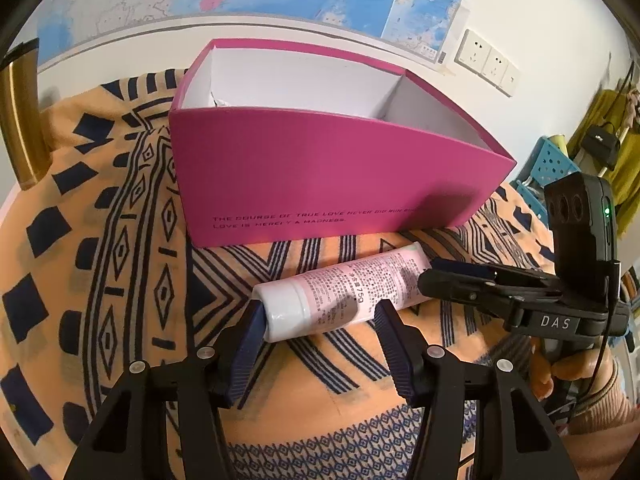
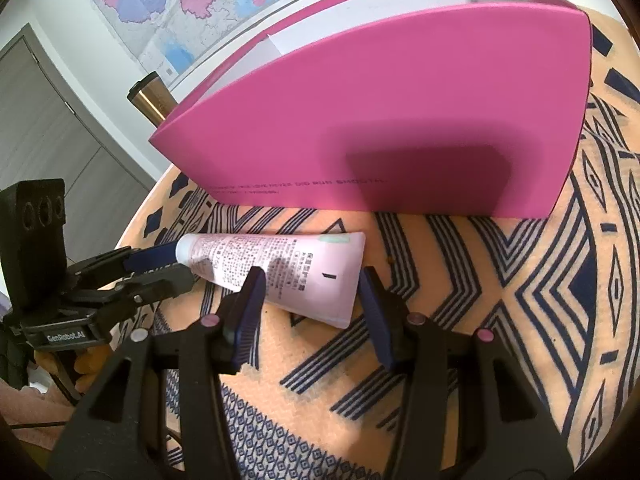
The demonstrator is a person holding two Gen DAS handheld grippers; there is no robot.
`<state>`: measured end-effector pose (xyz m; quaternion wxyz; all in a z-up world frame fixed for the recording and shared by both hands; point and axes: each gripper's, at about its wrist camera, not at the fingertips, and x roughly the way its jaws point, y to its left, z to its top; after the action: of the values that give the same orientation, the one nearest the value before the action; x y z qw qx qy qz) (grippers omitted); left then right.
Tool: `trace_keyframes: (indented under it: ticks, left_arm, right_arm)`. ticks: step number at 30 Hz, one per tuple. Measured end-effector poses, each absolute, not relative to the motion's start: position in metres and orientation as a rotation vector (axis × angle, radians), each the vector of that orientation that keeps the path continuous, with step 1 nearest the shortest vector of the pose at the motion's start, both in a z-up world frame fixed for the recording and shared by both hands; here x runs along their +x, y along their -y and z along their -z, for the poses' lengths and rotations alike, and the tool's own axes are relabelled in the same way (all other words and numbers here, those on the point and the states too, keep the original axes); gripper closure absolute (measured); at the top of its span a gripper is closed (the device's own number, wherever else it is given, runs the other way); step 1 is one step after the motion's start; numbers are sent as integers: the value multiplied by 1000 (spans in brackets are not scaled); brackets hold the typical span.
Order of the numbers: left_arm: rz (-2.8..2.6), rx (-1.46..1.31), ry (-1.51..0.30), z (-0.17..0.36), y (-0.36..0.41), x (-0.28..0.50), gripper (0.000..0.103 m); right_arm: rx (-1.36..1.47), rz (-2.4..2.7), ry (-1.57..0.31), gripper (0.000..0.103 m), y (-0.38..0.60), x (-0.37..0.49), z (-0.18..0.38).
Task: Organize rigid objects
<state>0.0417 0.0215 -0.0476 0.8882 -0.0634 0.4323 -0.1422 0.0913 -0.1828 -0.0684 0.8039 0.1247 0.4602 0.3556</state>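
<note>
Tube: pink cream tube (image 1: 340, 294) lies flat on the patterned cloth (image 1: 120, 264), just in front of the magenta box (image 1: 320, 168), white cap toward the left gripper
Left gripper (image 1: 320, 312): jaws straddle the cap end; one pad seems to touch the cap, the other looks clear, so parted and not yet pinching
Right gripper (image 2: 312, 292): jaws parted around the flat crimped end, gaps on both sides, nothing held
Box: open top, white inside, contents hidden from here
Step, as I judge it: grasp the tube to lift it into the box
Doing it well: pinch the firm cap rather than the soft body, keep the tube level, clear the box's near wall before lowering
</note>
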Motion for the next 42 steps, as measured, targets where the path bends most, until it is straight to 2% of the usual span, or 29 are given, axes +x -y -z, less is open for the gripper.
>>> trace_keyframes:
  ticks: [42]
  left_arm:
    - [335, -99, -782, 4, -5, 26, 46]
  right_arm:
    - [201, -742, -817, 52, 207, 70, 15]
